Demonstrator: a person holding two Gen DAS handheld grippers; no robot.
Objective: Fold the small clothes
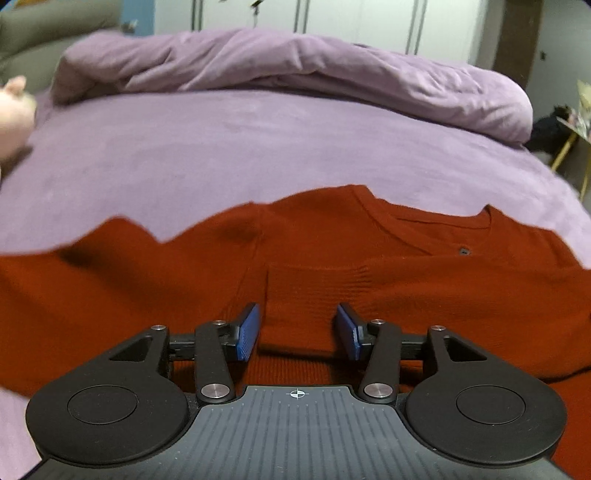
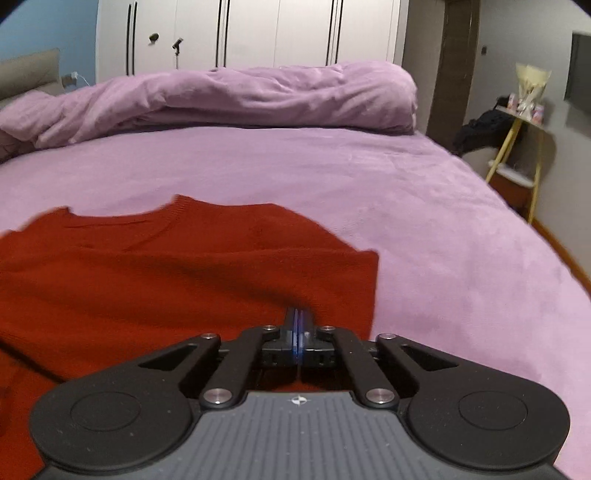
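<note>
- The bed [image 1: 258, 147], covered with a lilac sheet, carries everything; its far edge lies in front of white wardrobe doors [image 2: 251, 33].
- A rumpled lilac duvet [image 1: 295, 66] is heaped along the bed's far edge.
- The red knitted sweater [image 1: 147, 288] lies spread on the bed towards its near edge, neckline towards the far edge, with a small dark button [image 1: 464, 251] below the collar; a ribbed cuff [image 1: 314, 288] of a sleeve is folded over its front.
- A yellow-legged side stand [image 2: 517, 147] stands beyond the bed's right edge.
- A pale pink soft toy [image 1: 13, 110] sits at the bed's left edge.
- The left hand-held gripper [image 1: 298, 328] hovers over the folded cuff with its blue pads [image 1: 248, 332] apart and pressing on nothing.
- The right hand-held gripper [image 2: 298, 325] has its pads pressed together, over the sweater's right edge; whether any cloth is pinched between them I cannot tell.
</note>
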